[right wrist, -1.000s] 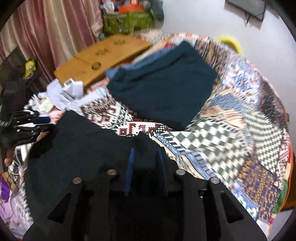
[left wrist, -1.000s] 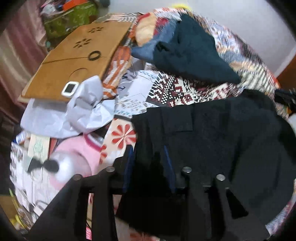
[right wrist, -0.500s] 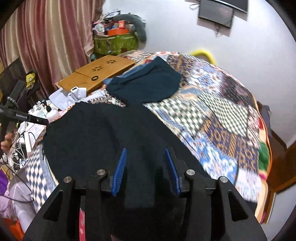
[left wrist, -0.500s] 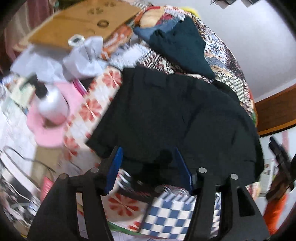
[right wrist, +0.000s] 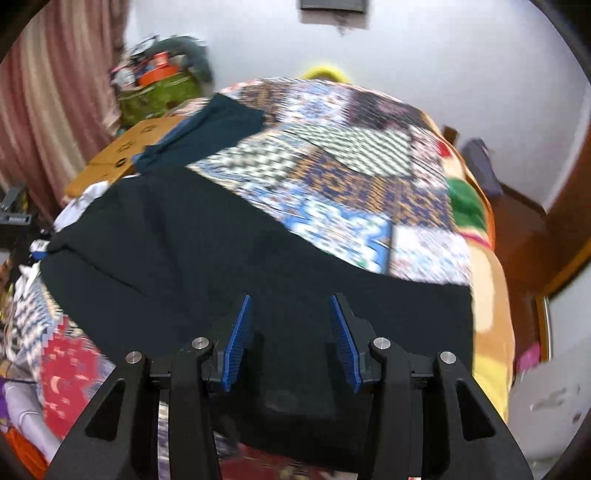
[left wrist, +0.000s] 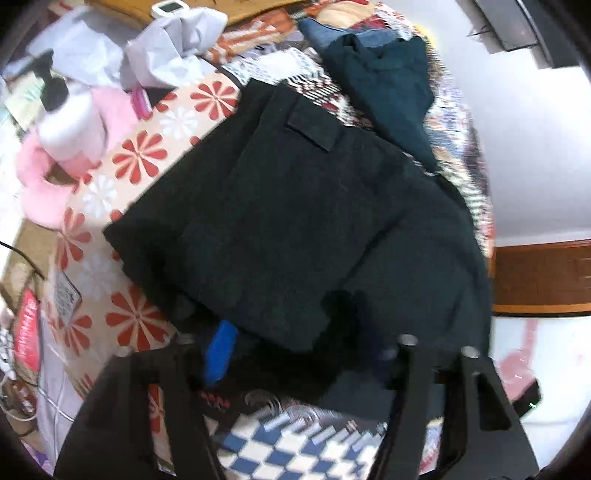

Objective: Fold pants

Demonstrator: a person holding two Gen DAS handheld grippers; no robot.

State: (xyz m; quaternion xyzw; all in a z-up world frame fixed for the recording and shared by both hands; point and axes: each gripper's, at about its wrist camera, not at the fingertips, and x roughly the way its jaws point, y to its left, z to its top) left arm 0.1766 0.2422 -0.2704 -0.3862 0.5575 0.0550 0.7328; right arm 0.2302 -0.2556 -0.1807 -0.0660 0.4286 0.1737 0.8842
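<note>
Black pants (left wrist: 295,221) lie flat on the quilt (right wrist: 351,177), near edge under both grippers' parted jaws.

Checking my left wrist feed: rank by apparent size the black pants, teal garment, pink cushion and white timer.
1. black pants
2. teal garment
3. pink cushion, though nearness inflates it and the frame crops it
4. white timer

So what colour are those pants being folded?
Black, plain with no pattern; the pants show best in the left wrist view.
</note>
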